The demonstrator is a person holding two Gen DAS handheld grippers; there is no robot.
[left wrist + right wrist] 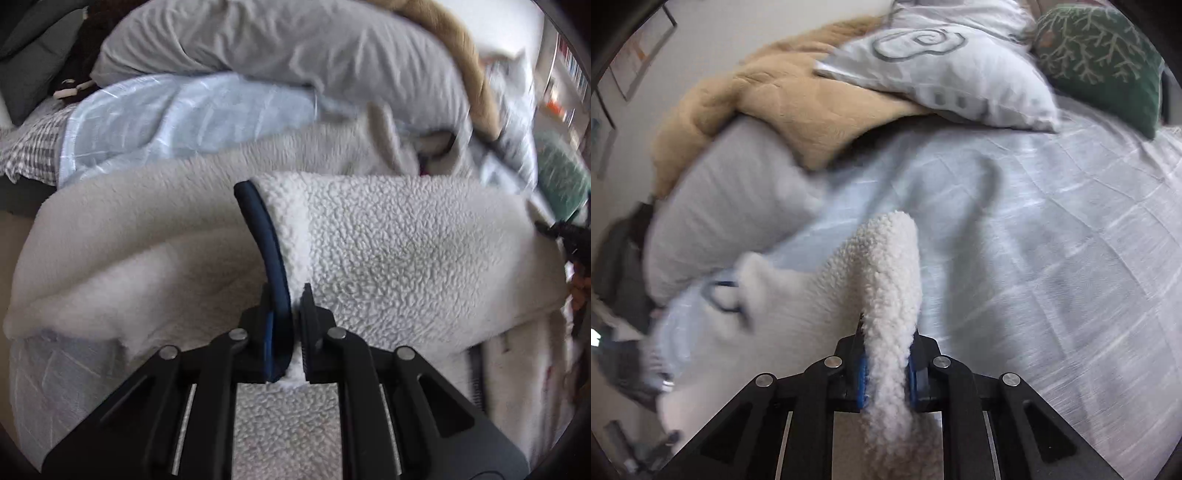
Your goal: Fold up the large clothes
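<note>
A large white fleece garment point(388, 251) with a navy blue trimmed edge point(266, 243) hangs lifted over the bed. My left gripper point(286, 295) is shut on the fleece at its navy edge. My right gripper point(888, 332) is shut on a bunched fold of the same fleece point(886, 266), which trails down to the left above the pale blue bedsheet point(1052, 240). The right gripper's tip shows at the right edge of the left wrist view point(569, 232).
On the bed lie a grey pillow point(277, 44), a tan blanket point(783, 99), a patterned white pillow point(945, 66) and a green cushion point(1108, 55). A checked cloth point(29, 147) lies at the left. Wall frames point(639, 51) hang beyond the bed.
</note>
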